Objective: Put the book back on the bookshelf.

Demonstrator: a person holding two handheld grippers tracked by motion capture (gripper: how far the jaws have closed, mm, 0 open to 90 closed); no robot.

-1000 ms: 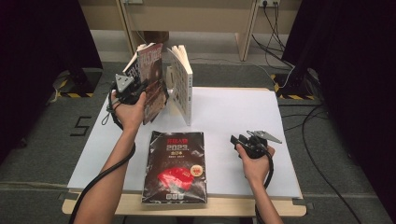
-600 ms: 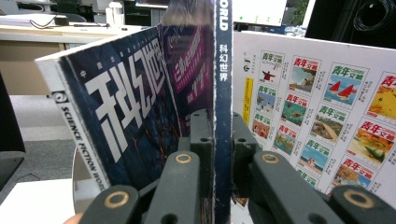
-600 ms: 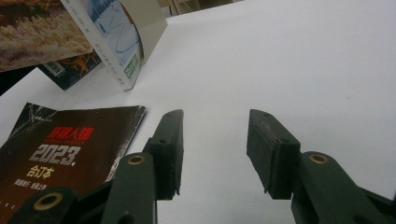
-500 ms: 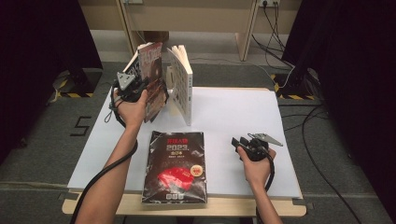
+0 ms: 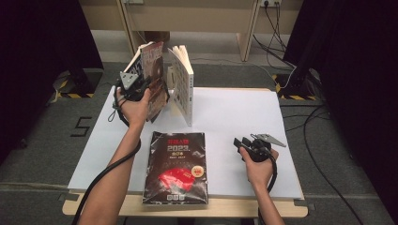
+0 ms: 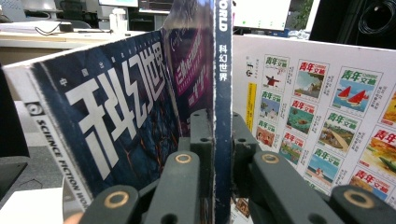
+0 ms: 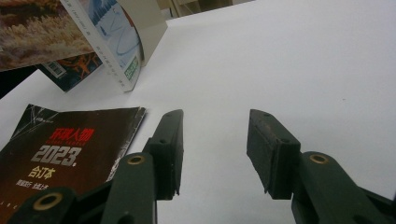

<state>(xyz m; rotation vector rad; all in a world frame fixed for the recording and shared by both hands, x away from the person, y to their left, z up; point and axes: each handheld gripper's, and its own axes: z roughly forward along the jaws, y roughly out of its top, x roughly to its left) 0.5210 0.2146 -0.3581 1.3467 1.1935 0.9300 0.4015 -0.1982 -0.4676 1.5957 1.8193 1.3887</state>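
My left gripper [image 5: 146, 87] is shut on the spine of a dark blue science fiction magazine [image 5: 153, 70], which it holds upright over the table's back left. In the left gripper view both jaws clamp that spine [image 6: 223, 70] from either side, with my left gripper [image 6: 222, 128] at its lower part. A white-covered magazine [image 5: 183, 86] stands on edge just right of it, and its back cover of small pictures [image 6: 327, 107] faces the camera. My right gripper [image 5: 240, 142] rests low at the front right, open, with bare table between its jaws [image 7: 215, 140].
A black magazine [image 5: 177, 166] with red lettering lies flat at the front middle, left of my right gripper, and shows as the same black magazine [image 7: 60, 149] there. The white table [image 5: 234, 112] is bare at the right and back right. Cables [image 5: 291, 70] run over the floor behind.
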